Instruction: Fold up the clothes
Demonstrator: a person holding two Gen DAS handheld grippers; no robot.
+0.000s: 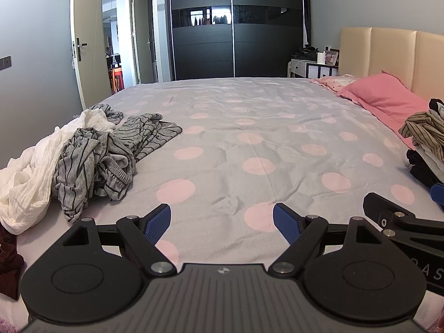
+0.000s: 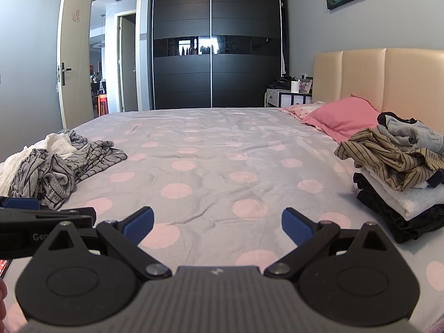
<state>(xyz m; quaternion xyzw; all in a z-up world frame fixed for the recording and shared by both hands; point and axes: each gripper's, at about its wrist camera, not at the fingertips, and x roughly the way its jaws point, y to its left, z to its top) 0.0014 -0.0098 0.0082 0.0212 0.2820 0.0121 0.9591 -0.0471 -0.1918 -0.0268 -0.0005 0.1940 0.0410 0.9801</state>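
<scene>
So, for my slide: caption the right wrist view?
Open right gripper over spotted bed, folded stack right, unfolded pile left.

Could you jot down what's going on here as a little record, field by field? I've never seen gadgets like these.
Place: bedroom, bed with a grey polka-dot cover
Left tool: open, empty, above the cover
Right tool: open, empty, above the cover
Unfolded clothes: grey striped garments and a white crinkled cloth, heaped at the left
Folded stack: at the right, a tan striped top loose on it
Pillow: pink pillow by the headboard
Middle of bed: no garment on it
</scene>
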